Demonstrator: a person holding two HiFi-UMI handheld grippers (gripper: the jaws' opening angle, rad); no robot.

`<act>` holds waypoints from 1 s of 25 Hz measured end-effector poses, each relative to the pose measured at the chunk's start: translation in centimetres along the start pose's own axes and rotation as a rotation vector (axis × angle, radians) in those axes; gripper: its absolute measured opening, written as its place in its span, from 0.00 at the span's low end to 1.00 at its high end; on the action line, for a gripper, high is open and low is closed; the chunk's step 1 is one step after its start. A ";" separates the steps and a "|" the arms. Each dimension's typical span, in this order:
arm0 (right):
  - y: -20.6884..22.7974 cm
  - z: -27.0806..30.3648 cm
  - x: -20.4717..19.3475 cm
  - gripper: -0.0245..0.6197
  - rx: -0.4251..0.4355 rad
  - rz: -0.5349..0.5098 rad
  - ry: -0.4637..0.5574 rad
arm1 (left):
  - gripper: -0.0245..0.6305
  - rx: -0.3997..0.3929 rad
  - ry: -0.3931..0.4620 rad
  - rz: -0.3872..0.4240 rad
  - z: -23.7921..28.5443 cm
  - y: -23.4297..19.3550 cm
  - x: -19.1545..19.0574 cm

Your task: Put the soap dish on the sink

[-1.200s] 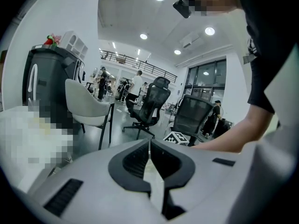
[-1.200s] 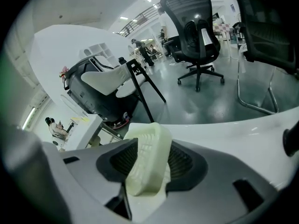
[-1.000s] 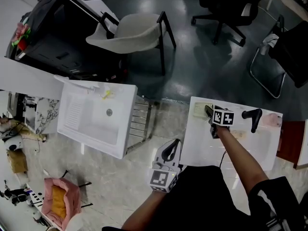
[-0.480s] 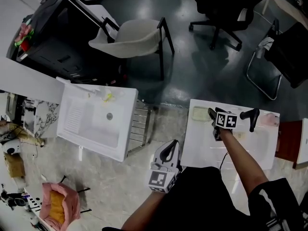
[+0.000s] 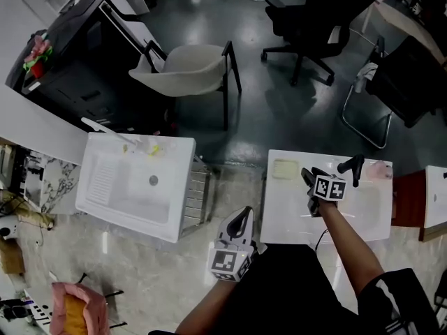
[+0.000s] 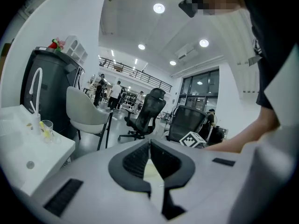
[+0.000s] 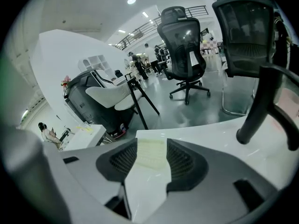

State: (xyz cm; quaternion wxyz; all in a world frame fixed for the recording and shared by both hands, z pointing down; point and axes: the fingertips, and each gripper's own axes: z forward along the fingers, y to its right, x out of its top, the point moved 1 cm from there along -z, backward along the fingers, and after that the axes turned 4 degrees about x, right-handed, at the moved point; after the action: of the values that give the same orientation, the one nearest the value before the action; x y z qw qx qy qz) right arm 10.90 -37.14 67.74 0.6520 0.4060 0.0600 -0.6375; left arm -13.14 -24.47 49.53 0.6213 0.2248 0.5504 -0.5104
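Note:
The soap dish (image 5: pixel 286 168), pale yellow-green and ribbed, lies near the far left corner of a white basin top (image 5: pixel 293 215) that carries a black tap (image 5: pixel 349 166). My right gripper (image 5: pixel 305 176) hovers just behind the dish, a little to its right, and is open. In the right gripper view the soap dish (image 7: pixel 150 154) shows between the spread jaws of my right gripper (image 7: pixel 152 143), untouched. My left gripper (image 5: pixel 245 215) hangs off the left edge of that top, over the floor. My left gripper (image 6: pixel 149 143) is shut, with nothing in it.
A second white sink (image 5: pixel 133 187) with a washboard and a curved tap (image 6: pixel 33 90) stands to the left, a glass (image 6: pixel 46 129) on its rim. A metal rack (image 5: pixel 198 190) sits between the two. A white chair (image 5: pixel 185 68) and black office chairs (image 5: pixel 307 19) stand beyond.
The head view has swung, so everything sits lower and further left in it. My right gripper has stayed just behind the soap dish. The left gripper has barely moved.

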 end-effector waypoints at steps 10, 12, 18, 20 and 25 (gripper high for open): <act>-5.3 -9.1 -3.3 0.31 -0.015 0.001 0.083 | 0.06 -0.107 -0.036 -0.046 -2.7 -0.2 -3.7; -6.2 -11.6 -4.4 0.31 -0.027 -0.012 0.097 | 0.06 -0.132 -0.053 -0.041 -2.6 -0.2 -4.5; -9.1 -17.3 -6.4 0.18 -0.006 -0.056 0.151 | 0.06 -0.132 -0.011 -0.047 -2.9 -0.9 -3.8; -9.5 -18.7 -6.2 0.15 -0.008 -0.094 0.172 | 0.06 -0.107 0.029 -0.037 -3.4 -0.8 -2.9; -10.5 -22.7 -4.6 0.04 0.008 -0.142 0.320 | 0.06 -0.062 0.063 -0.003 -5.1 0.9 -2.4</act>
State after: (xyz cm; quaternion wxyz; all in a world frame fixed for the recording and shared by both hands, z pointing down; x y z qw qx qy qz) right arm 10.79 -18.27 50.61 0.5860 0.4997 0.1891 -0.6093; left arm -14.39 -18.96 50.00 0.6094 0.2205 0.5857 -0.4868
